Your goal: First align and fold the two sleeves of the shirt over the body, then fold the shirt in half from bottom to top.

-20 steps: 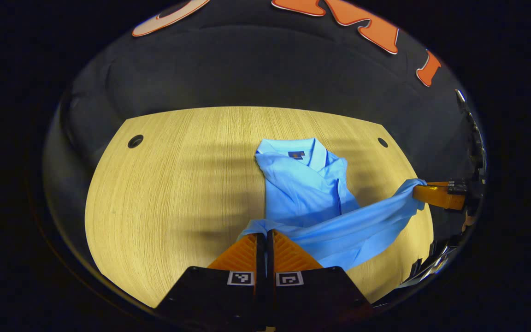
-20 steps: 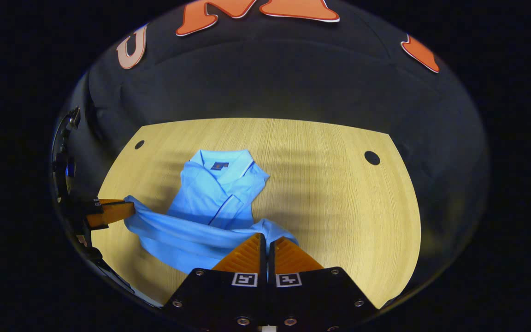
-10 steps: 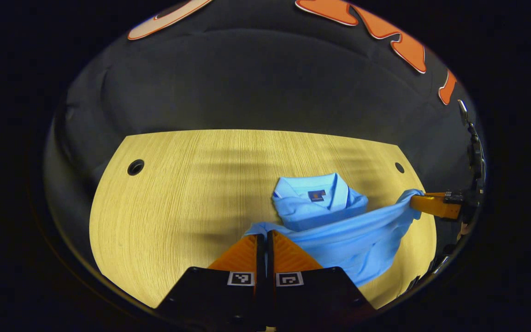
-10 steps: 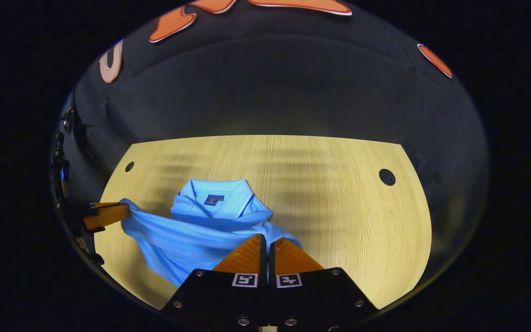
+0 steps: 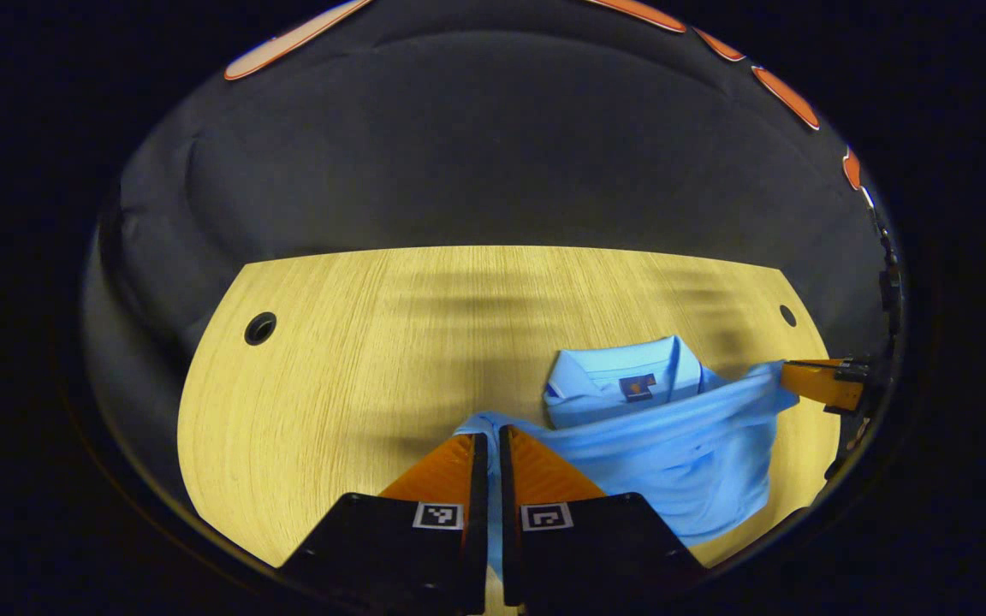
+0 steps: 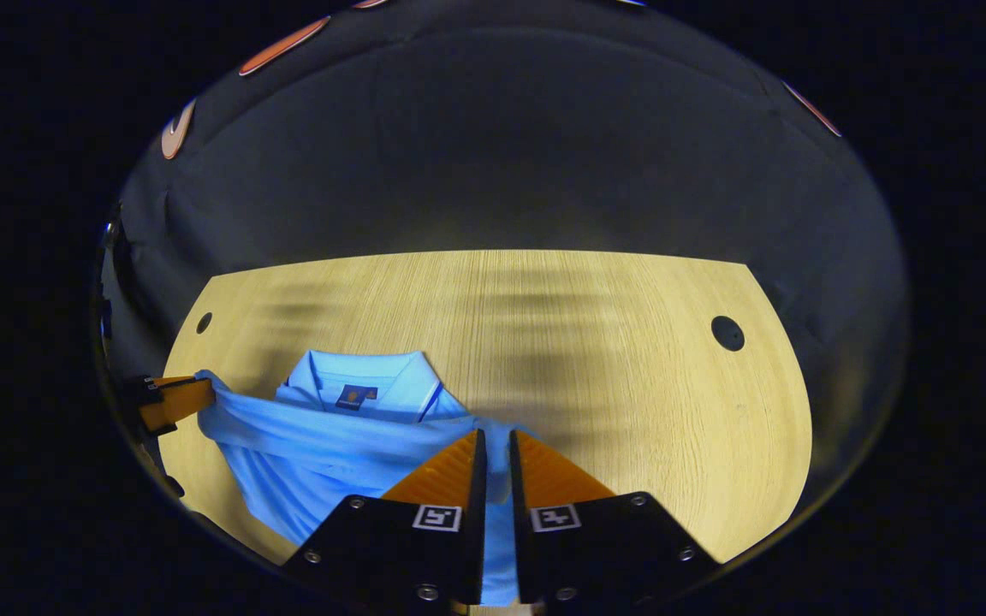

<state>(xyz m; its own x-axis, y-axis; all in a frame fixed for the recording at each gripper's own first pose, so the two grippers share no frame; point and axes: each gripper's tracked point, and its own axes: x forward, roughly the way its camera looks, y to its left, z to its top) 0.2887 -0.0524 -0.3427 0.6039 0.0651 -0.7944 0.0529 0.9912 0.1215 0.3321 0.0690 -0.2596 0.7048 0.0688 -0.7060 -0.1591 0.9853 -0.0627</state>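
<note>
- Shirt (image 5: pixel 673 445) lay on table (image 5: pixel 356 342), collar (image 5: pixel 621 376) at far end; hem edge was lifted, stretched between both grippers.
- L gripper (image 5: pixel 487 441) was clamped on one hem corner; R gripper (image 6: pixel 493 438) clamped on the other.
- Step judged: bottom-to-top fold — hem was near collar.
- Next: lower hem level at collar, then release.

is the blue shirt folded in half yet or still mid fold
Mid fold: the light blue polo shirt's hem hangs stretched between the left tongs and right tongs, just short of the collar, above the wooden table.
</note>
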